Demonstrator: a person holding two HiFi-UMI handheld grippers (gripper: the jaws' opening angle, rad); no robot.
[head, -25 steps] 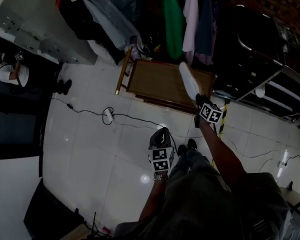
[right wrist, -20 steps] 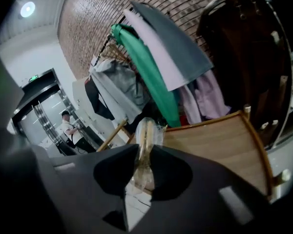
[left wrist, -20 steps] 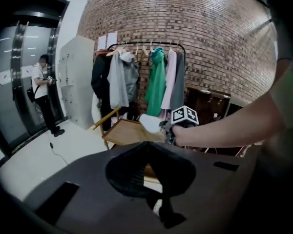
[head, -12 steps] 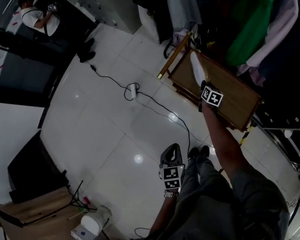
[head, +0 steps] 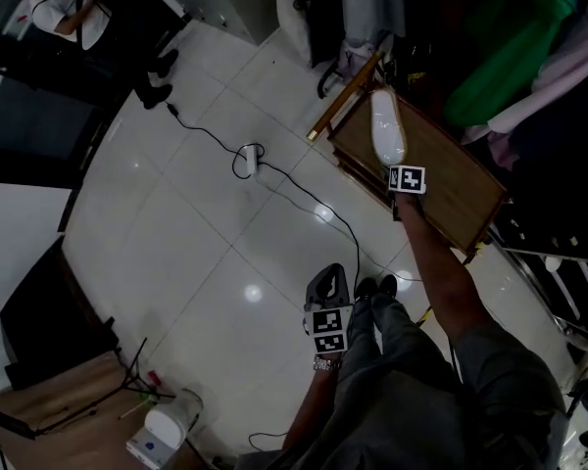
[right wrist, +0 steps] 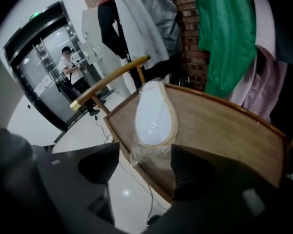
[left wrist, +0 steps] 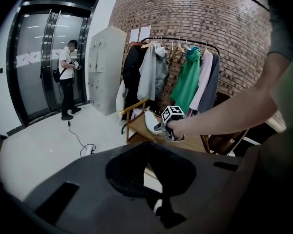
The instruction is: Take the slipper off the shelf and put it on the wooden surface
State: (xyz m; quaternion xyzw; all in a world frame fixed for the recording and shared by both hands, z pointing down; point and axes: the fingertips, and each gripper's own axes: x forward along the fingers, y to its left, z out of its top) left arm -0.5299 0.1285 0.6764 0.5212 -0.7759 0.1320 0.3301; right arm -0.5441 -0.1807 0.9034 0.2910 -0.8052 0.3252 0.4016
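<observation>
A white slipper [head: 387, 125] in clear wrap lies flat on the low wooden surface [head: 456, 189]. My right gripper [head: 398, 166] sits at its heel end. In the right gripper view the slipper [right wrist: 155, 112] rests on the wood [right wrist: 224, 126] and my right gripper [right wrist: 146, 172] has its jaws opening wide, with only the crinkled wrap at the heel between them. My left gripper [head: 325, 284] hangs by the person's leg over the white tiles. Its jaws look shut and hold nothing. The left gripper view shows the slipper [left wrist: 149, 121] far off.
Clothes hang on a rack behind the wood, among them a green garment [right wrist: 229, 38]. A black cable with a white plug block [head: 248, 159] crosses the tiles. A person [head: 67, 10] stands by glass doors. A dark shelf unit [head: 559, 262] stands at the right.
The slipper, held up over the wood a second ago, now lies on it. The right jaws have spread apart. The head view has swung; the left gripper stays by the leg.
</observation>
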